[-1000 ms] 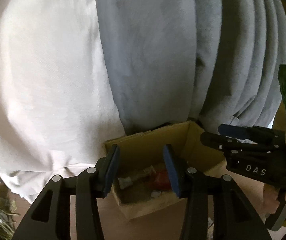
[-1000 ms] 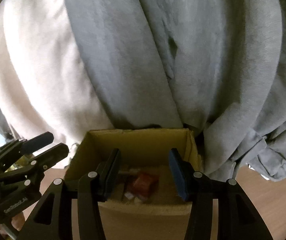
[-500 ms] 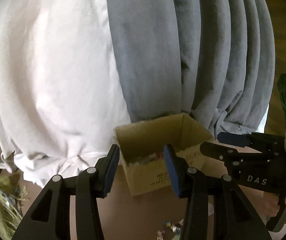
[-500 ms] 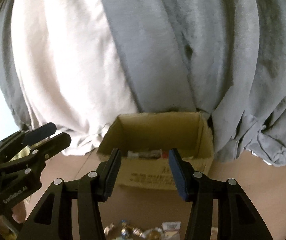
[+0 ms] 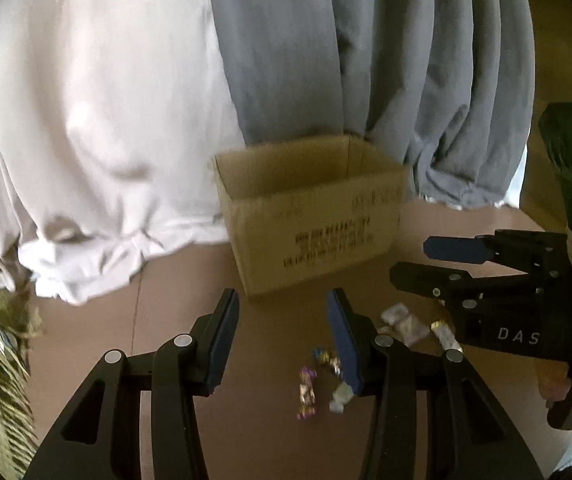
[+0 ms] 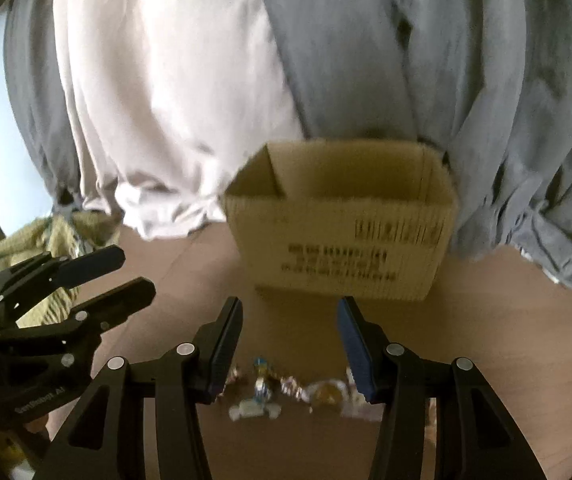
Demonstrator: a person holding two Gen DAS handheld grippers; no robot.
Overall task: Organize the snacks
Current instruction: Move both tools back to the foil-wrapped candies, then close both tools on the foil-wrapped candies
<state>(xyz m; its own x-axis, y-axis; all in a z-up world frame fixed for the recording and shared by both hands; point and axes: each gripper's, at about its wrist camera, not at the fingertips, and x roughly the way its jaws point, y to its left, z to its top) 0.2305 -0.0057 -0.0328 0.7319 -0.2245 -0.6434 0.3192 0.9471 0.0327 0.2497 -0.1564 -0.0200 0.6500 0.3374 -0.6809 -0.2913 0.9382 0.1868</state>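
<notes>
Before corrugated cardboard box, crinkly foil-wrapped candies.

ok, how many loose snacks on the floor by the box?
5 visible: purple candy, white candy beside it, shiny one just above, white packet and gold-tipped stick near right tongs. Others may be hidden.

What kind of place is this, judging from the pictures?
Probably a room in a home, on the floor by a window. Long grey curtains and white curtains hang to a brown floor, where a cardboard box and wrapped snacks lie.
</notes>
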